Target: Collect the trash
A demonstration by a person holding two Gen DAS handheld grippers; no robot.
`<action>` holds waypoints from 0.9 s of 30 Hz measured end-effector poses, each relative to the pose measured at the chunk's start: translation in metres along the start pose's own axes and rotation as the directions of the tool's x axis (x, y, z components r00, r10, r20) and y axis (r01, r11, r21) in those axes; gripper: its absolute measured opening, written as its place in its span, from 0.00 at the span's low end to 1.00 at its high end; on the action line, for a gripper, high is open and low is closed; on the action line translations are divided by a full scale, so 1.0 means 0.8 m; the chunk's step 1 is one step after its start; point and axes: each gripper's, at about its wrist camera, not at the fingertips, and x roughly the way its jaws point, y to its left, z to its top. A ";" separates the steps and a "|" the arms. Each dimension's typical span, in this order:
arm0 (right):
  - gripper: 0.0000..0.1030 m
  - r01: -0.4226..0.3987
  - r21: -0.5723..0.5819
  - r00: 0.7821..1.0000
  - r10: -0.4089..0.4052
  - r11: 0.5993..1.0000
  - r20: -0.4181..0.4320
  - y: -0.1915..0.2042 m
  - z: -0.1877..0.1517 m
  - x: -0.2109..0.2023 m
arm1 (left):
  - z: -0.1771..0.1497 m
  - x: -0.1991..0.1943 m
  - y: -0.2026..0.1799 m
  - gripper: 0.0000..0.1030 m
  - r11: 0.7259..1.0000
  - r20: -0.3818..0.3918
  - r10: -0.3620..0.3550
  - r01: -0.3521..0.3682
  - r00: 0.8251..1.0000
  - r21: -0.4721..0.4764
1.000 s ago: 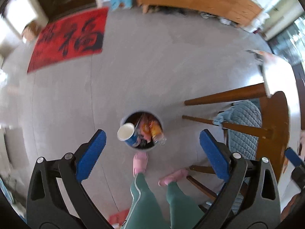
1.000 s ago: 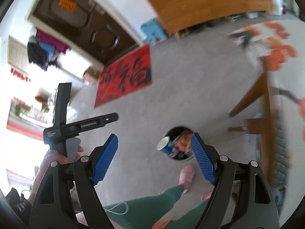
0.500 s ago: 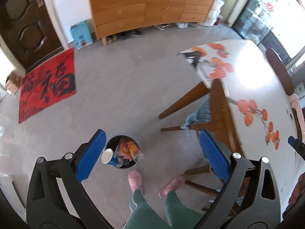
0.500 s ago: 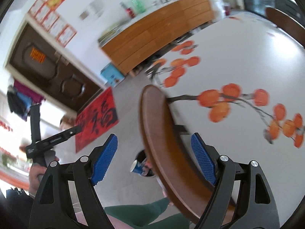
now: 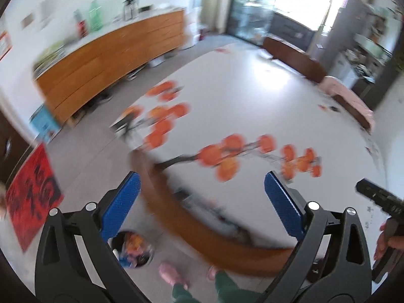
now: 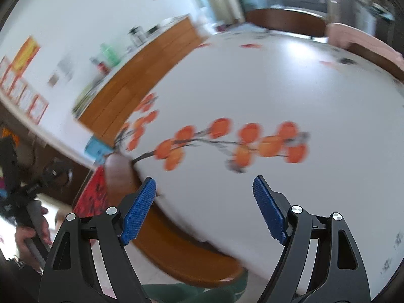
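Observation:
My left gripper is open with nothing between its blue pads, held high above a chair back and the near edge of a white table printed with orange fruit. Low on the left, behind the left finger, a small round trash bin full of colourful wrappers stands on the floor. My right gripper is open and empty too, over the white table and its orange fruit print. No loose trash shows on the table. Both views are blurred.
A curved brown chair back runs along the table's near edge; the person's pink slippers and green trouser legs are below it. A long wooden sideboard lines the far wall. A red mat lies on the floor at left. More chairs stand at the table's far side.
Both grippers swung up and away from the floor bin toward the table. The bin slid to the lower left of the left wrist view and left the right one. Jaws kept their width.

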 end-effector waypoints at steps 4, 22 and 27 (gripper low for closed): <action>0.77 0.057 0.056 0.997 -0.060 0.997 0.041 -0.060 -0.002 -0.025 | 0.024 0.013 -0.085 0.93 0.993 0.001 -0.062 0.061 0.998 0.106; 0.77 0.334 0.231 0.934 -0.353 0.914 0.045 -0.158 -0.020 -0.056 | 0.024 0.058 -0.331 0.93 0.844 -0.070 -0.206 0.214 0.976 0.491; 0.77 0.452 0.247 0.878 -0.477 0.857 0.049 -0.156 -0.023 -0.052 | 0.020 0.075 -0.353 0.93 0.813 -0.068 -0.186 0.193 0.980 0.550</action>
